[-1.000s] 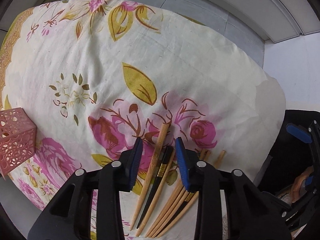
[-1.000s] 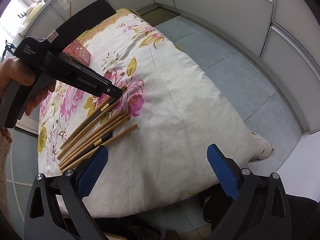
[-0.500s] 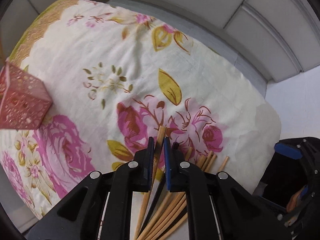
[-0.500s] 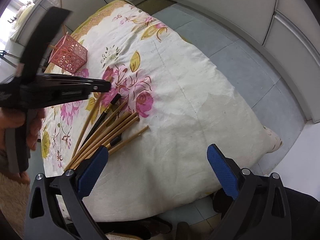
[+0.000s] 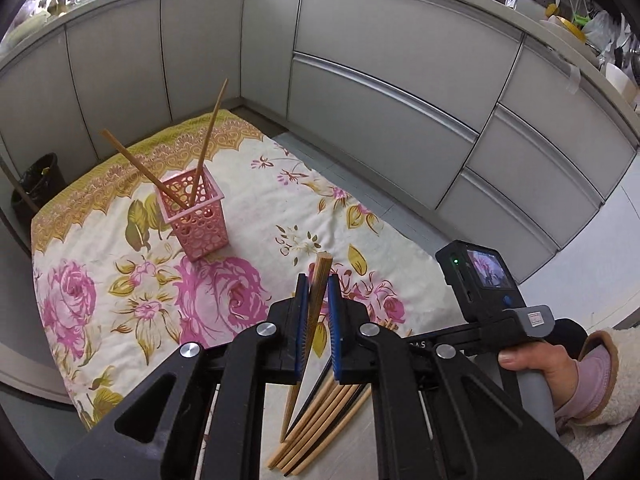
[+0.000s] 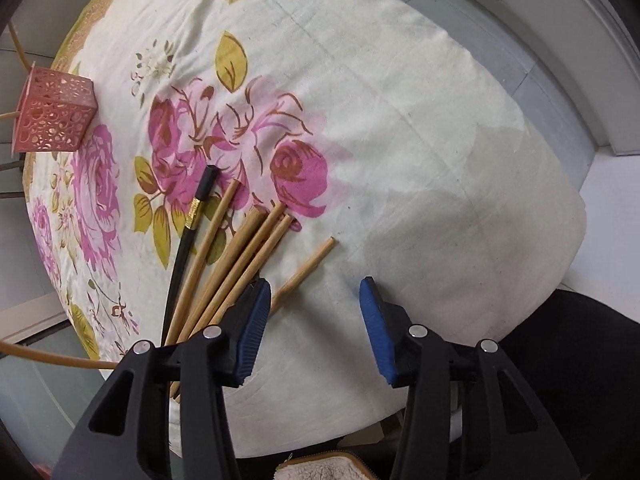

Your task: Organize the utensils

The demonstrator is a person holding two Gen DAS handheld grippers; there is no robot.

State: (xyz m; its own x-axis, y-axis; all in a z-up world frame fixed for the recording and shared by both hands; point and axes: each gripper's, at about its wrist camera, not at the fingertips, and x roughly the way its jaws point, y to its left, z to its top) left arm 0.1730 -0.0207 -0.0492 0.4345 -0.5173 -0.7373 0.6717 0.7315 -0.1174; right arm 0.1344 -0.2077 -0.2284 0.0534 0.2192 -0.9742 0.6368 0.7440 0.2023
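My left gripper (image 5: 319, 286) is shut on a wooden chopstick (image 5: 320, 276) and holds it lifted above the floral cloth. A pink perforated holder (image 5: 198, 216) stands upright ahead to the left with two wooden chopsticks (image 5: 206, 142) leaning in it; it also shows in the right wrist view (image 6: 54, 114). Several wooden chopsticks (image 6: 244, 254) and a black one (image 6: 192, 220) lie in a fan on the cloth. My right gripper (image 6: 312, 302) is open just above the near ends of that pile, with one separate chopstick (image 6: 308, 270) between its fingers.
The floral cloth (image 6: 400, 120) covers a low table with grey floor around it. Grey cabinet fronts (image 5: 380, 92) stand behind. A black bin (image 5: 38, 188) sits at the far left. The right hand and its gripper body (image 5: 492, 288) are to the right.
My left gripper lifted the wooden chopstick off the pile and tilted up to face the pink holder. My right gripper moved down close over the pile.
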